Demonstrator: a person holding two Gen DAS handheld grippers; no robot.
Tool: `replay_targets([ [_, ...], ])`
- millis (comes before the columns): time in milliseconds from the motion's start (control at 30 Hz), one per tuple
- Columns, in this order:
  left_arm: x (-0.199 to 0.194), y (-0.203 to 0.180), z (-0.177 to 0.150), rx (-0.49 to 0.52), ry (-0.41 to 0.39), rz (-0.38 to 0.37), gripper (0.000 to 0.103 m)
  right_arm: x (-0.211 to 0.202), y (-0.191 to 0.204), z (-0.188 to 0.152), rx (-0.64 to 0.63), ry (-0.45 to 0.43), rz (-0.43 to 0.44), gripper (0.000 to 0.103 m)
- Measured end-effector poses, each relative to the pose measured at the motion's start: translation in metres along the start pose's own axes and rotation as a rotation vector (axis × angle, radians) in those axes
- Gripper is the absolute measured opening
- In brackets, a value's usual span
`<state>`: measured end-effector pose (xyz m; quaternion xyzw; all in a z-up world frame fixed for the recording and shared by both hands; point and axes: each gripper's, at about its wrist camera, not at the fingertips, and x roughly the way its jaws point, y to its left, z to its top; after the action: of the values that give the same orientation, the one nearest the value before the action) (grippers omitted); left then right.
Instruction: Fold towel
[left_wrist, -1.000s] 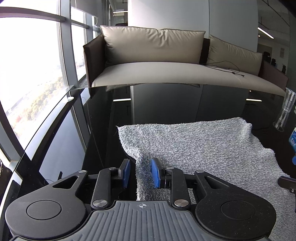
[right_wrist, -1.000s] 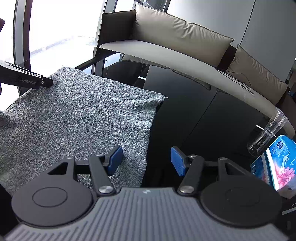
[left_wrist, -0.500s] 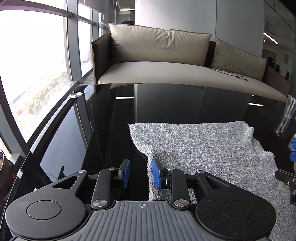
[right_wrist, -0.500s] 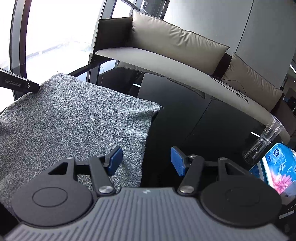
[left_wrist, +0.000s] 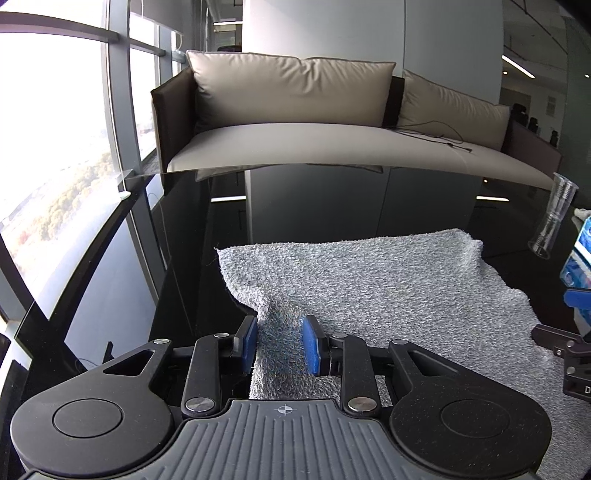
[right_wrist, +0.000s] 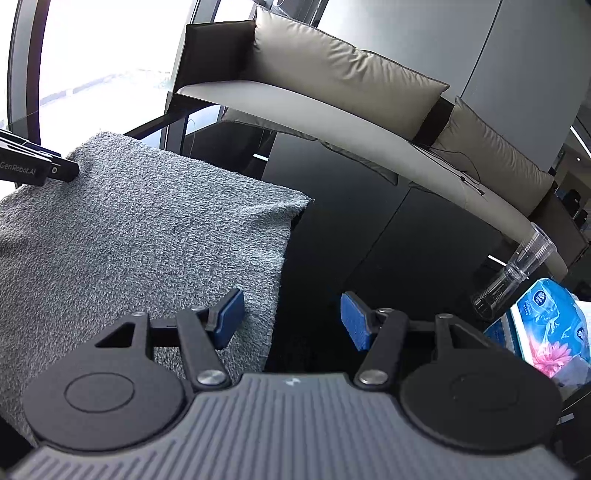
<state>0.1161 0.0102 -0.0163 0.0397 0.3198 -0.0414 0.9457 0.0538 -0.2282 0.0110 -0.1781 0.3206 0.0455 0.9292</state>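
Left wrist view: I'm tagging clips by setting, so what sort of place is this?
Probably an office lounge high in a tall building. A beige sofa stands behind the glossy black table, floor-to-ceiling windows look down on treetops, and ceiling strip lights run deeper inside.

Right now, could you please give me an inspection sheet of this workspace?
Surface: glossy black table, reflective.
Job's things: grey towel spread flat, near left edge bunched upward.
Clutter: stacked clear cups lying on their side; blue tissue pack at the right edge.
Grippers: left gripper has bunched towel between its pads, not fully closed; right gripper open, straddling the towel's right edge.
Cables: thin black cable on the sofa seat.
Surroundings: beige sofa, windows on the left.
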Motion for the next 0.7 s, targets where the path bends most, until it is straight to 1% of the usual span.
replay_targets([
  [100, -0.006, 0.007, 0.001, -0.027, 0.004, 0.007, 0.025, -0.001, -0.002, -0.001, 0.007, 0.016, -0.032, 0.06],
  [233, -0.009, 0.015, 0.0, -0.054, 0.011, 0.036, 0.026, -0.002, -0.007, -0.003, 0.021, 0.027, -0.042, 0.06],
  [267, -0.011, 0.015, -0.001, -0.059, 0.013, 0.033, 0.026, -0.002, -0.009, -0.003, 0.024, 0.03, -0.043, 0.06],
  [333, -0.013, 0.017, -0.004, -0.068, 0.017, 0.027, 0.026, -0.003, -0.012, -0.005, 0.041, 0.026, -0.037, 0.06],
  [400, -0.02, 0.02, -0.005, -0.08, 0.011, 0.021, 0.028, -0.005, -0.015, -0.007, 0.06, 0.003, -0.014, 0.06],
  [500, -0.036, 0.026, -0.009, -0.093, -0.004, 0.018, 0.033, -0.012, -0.022, -0.008, 0.117, -0.027, 0.038, 0.06],
  [633, -0.054, 0.031, -0.016, -0.114, -0.01, 0.033, 0.049, -0.019, -0.023, -0.012, 0.137, -0.045, 0.067, 0.061],
  [700, -0.059, 0.031, -0.019, -0.123, -0.009, 0.033, 0.05, -0.023, -0.024, -0.014, 0.165, -0.055, 0.08, 0.061],
])
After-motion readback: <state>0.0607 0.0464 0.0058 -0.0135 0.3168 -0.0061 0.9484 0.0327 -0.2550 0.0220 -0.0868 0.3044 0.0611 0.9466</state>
